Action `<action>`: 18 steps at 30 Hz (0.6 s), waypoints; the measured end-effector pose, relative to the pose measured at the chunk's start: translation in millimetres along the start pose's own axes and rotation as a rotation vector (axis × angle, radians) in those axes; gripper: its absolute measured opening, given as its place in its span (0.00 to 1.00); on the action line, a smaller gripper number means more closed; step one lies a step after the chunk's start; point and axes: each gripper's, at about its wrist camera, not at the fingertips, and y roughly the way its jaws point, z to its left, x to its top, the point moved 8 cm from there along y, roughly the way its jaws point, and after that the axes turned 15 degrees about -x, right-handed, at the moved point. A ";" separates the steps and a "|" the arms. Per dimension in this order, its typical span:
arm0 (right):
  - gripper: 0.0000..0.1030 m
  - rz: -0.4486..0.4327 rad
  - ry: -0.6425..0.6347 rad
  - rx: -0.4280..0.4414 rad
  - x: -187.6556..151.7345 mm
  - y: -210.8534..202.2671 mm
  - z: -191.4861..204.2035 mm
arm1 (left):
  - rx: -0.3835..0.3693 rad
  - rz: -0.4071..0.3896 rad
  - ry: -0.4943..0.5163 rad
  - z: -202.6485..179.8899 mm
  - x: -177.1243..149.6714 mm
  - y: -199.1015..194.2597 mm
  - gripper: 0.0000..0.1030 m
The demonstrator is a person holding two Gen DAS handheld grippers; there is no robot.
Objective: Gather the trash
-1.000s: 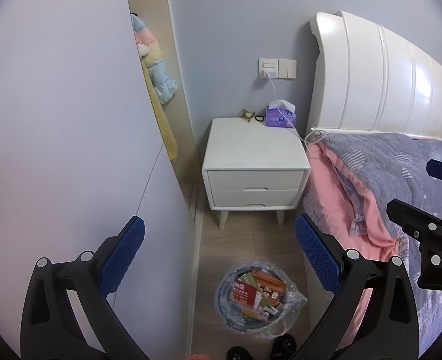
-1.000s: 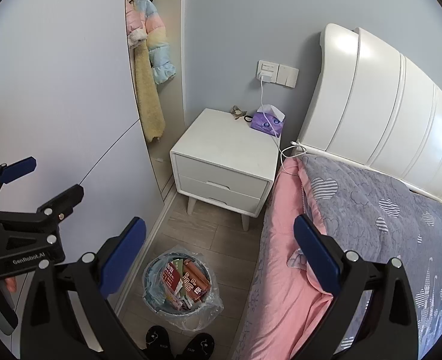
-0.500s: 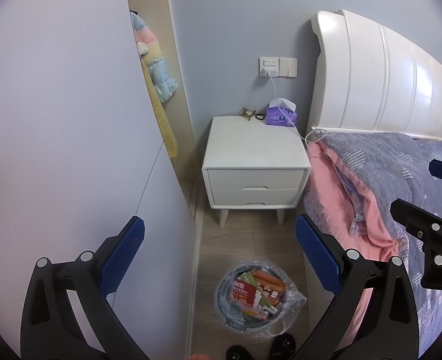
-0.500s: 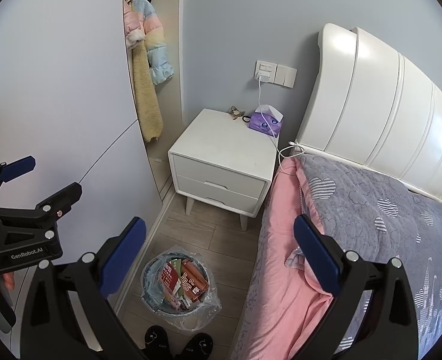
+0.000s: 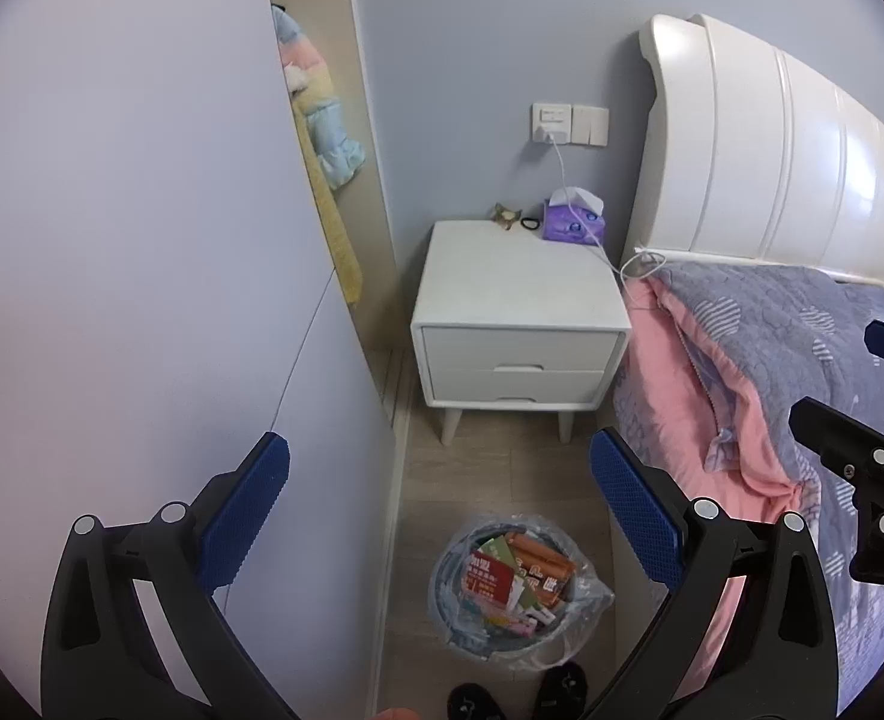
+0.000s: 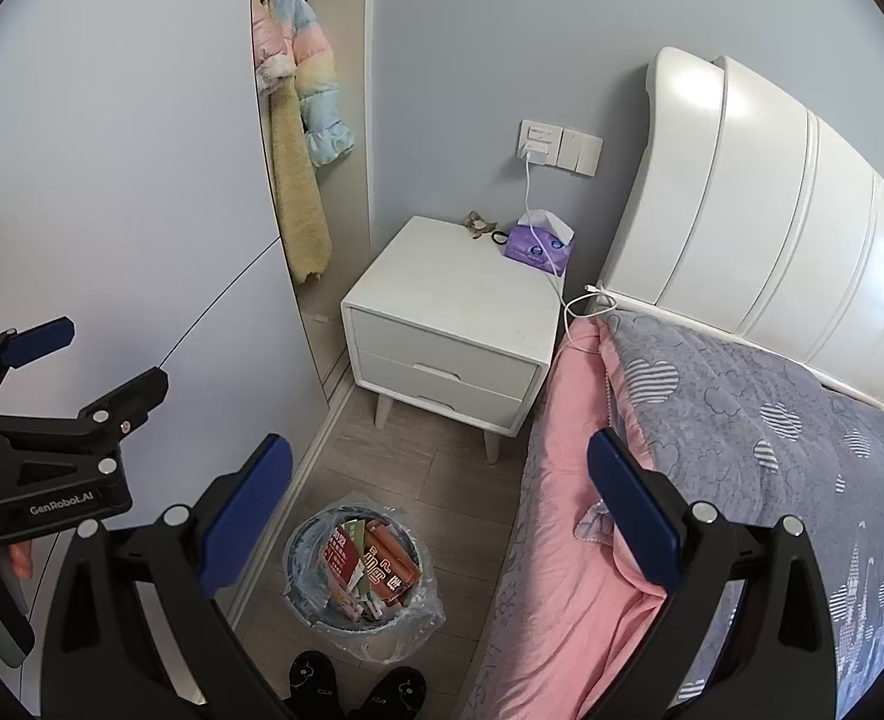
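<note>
Probably the light, crinkly clear plastic liner (image 6: 423,612) of the round grey bin (image 5: 448,618), at six o'clock, is best pinched at its loose rim by the spread, empty left tongs (image 5: 438,516) and right tongs (image 6: 438,510).

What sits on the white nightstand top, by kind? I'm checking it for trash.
Purple tissue box: 1
Small brownish trinket: 1
Black hair-tie loop: 1
White charging cable crossing the white nightstand: 1
Total: 4

Pale blue walls (image 6: 472,30) are catching soft daylight. A white nightstand (image 5: 517,312) is standing on the wood floor (image 6: 417,468) beside the bed (image 6: 742,420), whose glossy white headboard (image 5: 772,150) is gleaming.
</note>
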 end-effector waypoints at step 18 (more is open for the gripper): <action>0.93 0.007 0.007 0.001 -0.5 4.7 3.4 | 0.001 0.003 -0.012 2.8 -3.0 2.3 0.95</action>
